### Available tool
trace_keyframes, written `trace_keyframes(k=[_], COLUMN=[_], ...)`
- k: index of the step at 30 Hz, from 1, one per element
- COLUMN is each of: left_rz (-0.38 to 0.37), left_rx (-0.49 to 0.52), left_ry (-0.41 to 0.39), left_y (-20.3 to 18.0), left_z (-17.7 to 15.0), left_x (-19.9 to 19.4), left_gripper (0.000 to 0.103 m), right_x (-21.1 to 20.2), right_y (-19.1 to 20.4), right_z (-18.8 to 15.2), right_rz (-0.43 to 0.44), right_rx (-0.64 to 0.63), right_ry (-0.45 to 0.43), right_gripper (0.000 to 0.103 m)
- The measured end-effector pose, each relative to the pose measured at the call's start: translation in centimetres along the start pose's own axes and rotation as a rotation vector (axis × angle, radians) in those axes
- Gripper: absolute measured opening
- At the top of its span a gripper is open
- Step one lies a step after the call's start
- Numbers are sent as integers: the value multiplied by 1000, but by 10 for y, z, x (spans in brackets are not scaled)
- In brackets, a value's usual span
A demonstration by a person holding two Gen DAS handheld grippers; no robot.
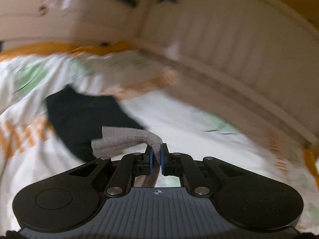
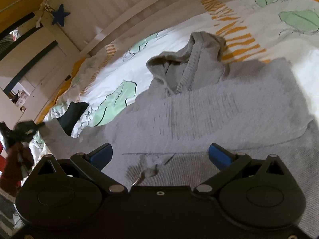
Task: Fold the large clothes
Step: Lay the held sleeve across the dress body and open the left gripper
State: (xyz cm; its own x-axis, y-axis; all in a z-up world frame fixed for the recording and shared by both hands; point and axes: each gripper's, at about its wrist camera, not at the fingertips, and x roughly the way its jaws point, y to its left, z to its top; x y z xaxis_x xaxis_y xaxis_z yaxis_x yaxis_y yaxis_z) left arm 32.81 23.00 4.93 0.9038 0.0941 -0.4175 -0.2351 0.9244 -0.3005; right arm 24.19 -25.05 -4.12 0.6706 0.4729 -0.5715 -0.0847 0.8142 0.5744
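One garment is my job here: a grey knitted hoodie [image 2: 199, 107] spread across the bed's patterned duvet [image 2: 111, 83], hood toward the slatted bed frame [image 2: 111, 10], body running back under my right gripper [image 2: 159, 155]. I judge it soft, limp and fairly light, with no stiffness to carry a fold by itself, so it will sag and drag wherever it is unsupported; the ribbed hem and corners look like the sensible places to take hold, since a pinch mid-panel would only bunch the knit. My left gripper [image 1: 156, 156] has its jaws pressed together on a fold of the hoodie's edge [image 1: 127, 139], the cloth draping away to the left above a dark item [image 1: 83, 115] lying on the duvet; that view is smeared, so finer detail is lost. The left hand points gently downward over the bed. My right jaws stand wide apart, holding nothing, angled down just above the hoodie's lower body near a zip pull [image 2: 145, 173].
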Motion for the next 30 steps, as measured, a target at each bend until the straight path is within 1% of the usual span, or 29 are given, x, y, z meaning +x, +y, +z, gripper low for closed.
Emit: trace_keyframes(k=[1, 5, 9, 13, 16, 22, 27, 28, 30], left_rz=[-23, -136, -223, -301, -351, -413, -425, -425, -442], left_rx=[17, 61, 116, 158, 173, 236, 272, 270, 264], left_ry=[-6, -13, -6, 32, 82, 191, 287, 306, 367], left_y=[-15, -81, -142, -194, -229, -275, -290, -290, -289], left_z=[1, 1, -9, -33, -59, -121, -165, -171, -180], left_x=[-4, -21, -28, -27, -20, -1, 9, 10, 16], left_gripper=[6, 6, 6, 6, 7, 7, 8, 10, 28], right_x=[-3, -16, -28, -43, -53, -68, -74, -75, -78], right_y=[-1, -2, -9, -17, -27, -47, -57, -58, -58], right_z=[3, 16, 30, 44, 54, 67, 73, 75, 77], right_rz=[-1, -51, -73, -120, -133, -173, -191, -192, -193], right_rx=[-4, -23, -12, -4, 32, 91, 124, 127, 122], right_ry=[-3, -28, -43, -82, -107, -151, -166, -169, -179], right_gripper=[103, 103, 103, 103, 103, 103, 103, 102, 102])
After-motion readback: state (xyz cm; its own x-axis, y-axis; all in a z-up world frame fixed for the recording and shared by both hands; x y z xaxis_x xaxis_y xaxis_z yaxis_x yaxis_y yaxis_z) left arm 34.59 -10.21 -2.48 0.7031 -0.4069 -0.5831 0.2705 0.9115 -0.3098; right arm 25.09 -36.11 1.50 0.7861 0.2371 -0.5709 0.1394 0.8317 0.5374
